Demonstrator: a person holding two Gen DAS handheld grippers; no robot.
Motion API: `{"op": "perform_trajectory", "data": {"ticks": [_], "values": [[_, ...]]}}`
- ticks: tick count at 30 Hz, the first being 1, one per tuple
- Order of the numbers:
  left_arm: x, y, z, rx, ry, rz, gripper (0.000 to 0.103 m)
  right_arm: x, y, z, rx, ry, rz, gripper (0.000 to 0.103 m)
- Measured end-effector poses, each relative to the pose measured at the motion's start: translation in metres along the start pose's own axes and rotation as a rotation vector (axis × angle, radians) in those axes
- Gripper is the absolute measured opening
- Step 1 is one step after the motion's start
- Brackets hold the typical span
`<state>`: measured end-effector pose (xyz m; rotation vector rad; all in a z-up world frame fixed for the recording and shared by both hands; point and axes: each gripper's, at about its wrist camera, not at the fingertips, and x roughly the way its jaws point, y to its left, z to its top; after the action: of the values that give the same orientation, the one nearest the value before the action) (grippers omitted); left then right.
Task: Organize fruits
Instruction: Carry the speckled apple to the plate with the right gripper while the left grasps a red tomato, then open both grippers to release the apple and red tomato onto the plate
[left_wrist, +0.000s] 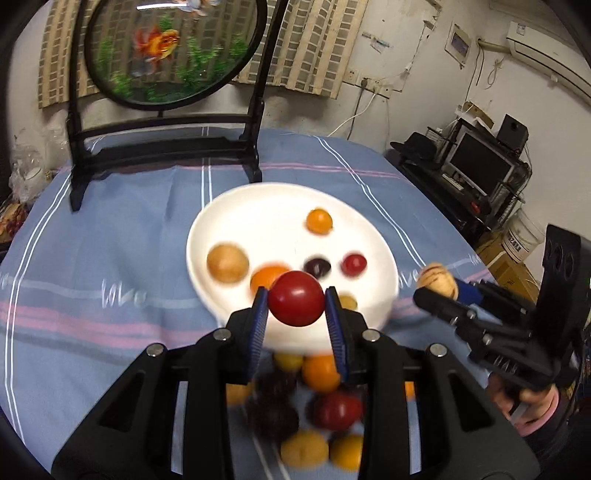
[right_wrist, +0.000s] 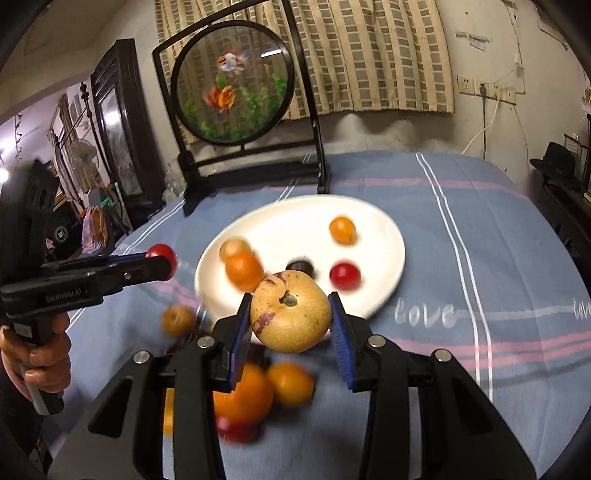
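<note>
My left gripper (left_wrist: 296, 304) is shut on a red cherry tomato (left_wrist: 296, 298), held in the air before the near rim of the white plate (left_wrist: 236, 210). My right gripper (right_wrist: 291, 314) is shut on a tan, purple-streaked round fruit (right_wrist: 291, 311), also raised near the plate (right_wrist: 295, 214). Each gripper shows in the other's view: the right one (left_wrist: 439, 286) with its tan fruit (left_wrist: 437, 280), the left one (right_wrist: 162, 260) with its tomato (right_wrist: 161, 254). On the plate lie several small fruits: an orange one (left_wrist: 319, 220), a tan one (left_wrist: 227, 263), a dark one (left_wrist: 317, 266), a red one (left_wrist: 354, 263).
A loose pile of orange, yellow, red and dark fruits (left_wrist: 314, 406) lies on the blue striped tablecloth (left_wrist: 110, 258) under my grippers. A round goldfish screen on a black stand (left_wrist: 166, 110) rises behind the plate. A person's hand (right_wrist: 37, 354) grips the left handle.
</note>
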<state>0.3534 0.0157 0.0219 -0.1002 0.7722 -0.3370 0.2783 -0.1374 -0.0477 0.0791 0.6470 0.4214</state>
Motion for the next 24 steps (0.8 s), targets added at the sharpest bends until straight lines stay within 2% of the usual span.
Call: {"op": "perform_trajectory", "data": {"ticks": [4,10,20,21,23,24], "values": [[0.035,0.001,0.022,0.020,0.035,0.043,0.032,0.032,-0.007,0.017,0.017,0.017,0.004,0.041],[0.080,0.009,0.033,0.012,0.099,0.058,0.032,0.077,-0.014,0.022,0.004,0.095,-0.012,0.041],[0.110,0.018,0.030,-0.021,0.150,0.066,0.032,0.096,-0.017,0.022,-0.011,0.137,0.001,0.041],[0.109,0.018,0.030,-0.025,0.151,0.072,0.035,0.096,-0.016,0.022,-0.011,0.142,0.002,0.041],[0.096,0.016,0.029,-0.021,0.131,0.091,0.058,0.094,-0.015,0.023,-0.005,0.143,-0.003,0.042],[0.087,0.015,0.029,-0.016,0.110,0.103,0.076,0.089,-0.014,0.025,0.000,0.135,-0.004,0.050]]}}
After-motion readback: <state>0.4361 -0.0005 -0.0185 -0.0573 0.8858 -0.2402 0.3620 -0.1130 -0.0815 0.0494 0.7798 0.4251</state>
